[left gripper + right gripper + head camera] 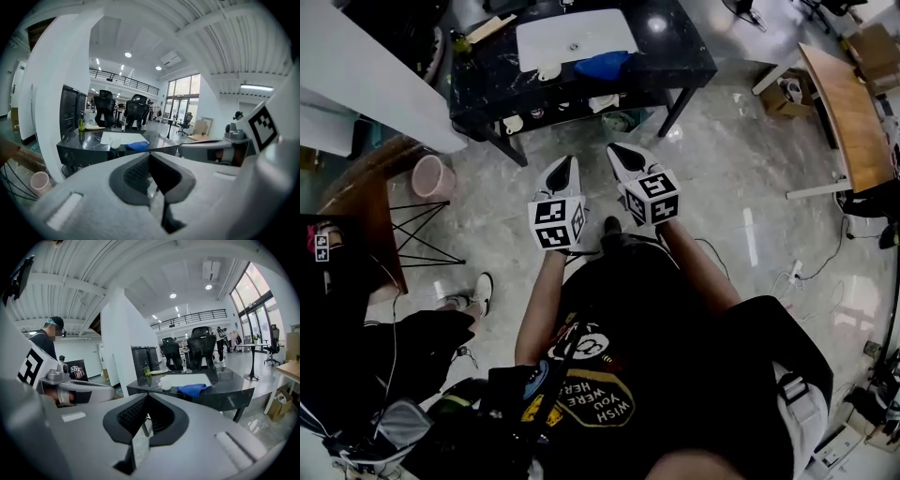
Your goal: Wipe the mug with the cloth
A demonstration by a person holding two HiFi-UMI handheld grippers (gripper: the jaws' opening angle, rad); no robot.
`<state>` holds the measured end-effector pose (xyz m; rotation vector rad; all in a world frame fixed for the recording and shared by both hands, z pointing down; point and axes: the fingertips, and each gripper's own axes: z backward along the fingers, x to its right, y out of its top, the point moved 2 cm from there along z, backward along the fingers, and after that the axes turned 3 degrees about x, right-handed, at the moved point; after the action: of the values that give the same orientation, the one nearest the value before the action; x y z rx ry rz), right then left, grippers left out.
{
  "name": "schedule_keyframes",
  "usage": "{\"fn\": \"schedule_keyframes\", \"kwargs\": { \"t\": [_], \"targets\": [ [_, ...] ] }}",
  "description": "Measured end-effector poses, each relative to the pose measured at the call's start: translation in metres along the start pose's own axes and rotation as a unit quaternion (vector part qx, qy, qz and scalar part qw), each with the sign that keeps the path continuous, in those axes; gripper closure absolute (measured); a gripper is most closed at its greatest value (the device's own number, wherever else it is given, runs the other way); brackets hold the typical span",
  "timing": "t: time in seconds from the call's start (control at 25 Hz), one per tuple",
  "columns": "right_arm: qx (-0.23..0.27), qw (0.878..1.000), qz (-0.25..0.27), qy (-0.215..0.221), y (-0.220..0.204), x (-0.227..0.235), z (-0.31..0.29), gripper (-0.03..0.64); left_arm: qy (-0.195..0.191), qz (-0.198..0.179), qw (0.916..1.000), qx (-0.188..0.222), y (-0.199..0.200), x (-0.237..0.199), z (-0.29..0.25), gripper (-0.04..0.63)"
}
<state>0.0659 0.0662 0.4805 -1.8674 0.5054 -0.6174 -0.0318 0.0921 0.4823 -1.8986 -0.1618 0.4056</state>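
Note:
A white mug [548, 73] stands at the near edge of a white mat [574, 37] on the black marble table [675, 52], and a blue cloth [602, 64] lies crumpled just to its right. My left gripper [565, 165] and right gripper [623, 152] are held side by side over the floor, short of the table, both pointing at it. Both are shut with nothing in them. The left gripper view has its jaws [149, 157] closed below the far mug [115, 144] and cloth [138, 146]. In the right gripper view the closed jaws [147, 397] sit below the mug [165, 386] and cloth [193, 389].
A green bottle [461, 41] stands at the table's left end. A pink bucket [432, 176] sits on the floor beside a white pillar [366, 66]. A wooden table [853, 103] stands to the right. Office chairs [201, 350] are behind the table. Another person [47, 341] stands at my left.

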Motion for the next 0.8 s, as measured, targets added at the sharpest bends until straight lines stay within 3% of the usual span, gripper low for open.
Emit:
{"fn": "schedule_keyframes", "kwargs": {
  "t": [0.2,0.44,0.68,0.8],
  "targets": [
    [0.0,1.0,0.0,0.013,0.013,0.038,-0.028,0.615,0.004,0.029,0.9996,0.001,0.008,0.001,-0.045,0.592],
    [-0.014,1.0,-0.004,0.021,0.018,0.069,-0.063,0.614,0.014,0.005,0.9999,-0.008,0.017,-0.01,-0.087,0.592],
    [-0.035,0.999,-0.008,0.019,0.023,0.087,-0.13,0.614,0.005,-0.003,1.0,-0.002,0.031,-0.059,-0.132,0.592],
    [-0.038,0.999,0.003,0.015,0.028,0.098,-0.173,0.614,-0.011,0.013,0.9999,-0.004,0.036,-0.094,-0.162,0.592]
  ]
}}
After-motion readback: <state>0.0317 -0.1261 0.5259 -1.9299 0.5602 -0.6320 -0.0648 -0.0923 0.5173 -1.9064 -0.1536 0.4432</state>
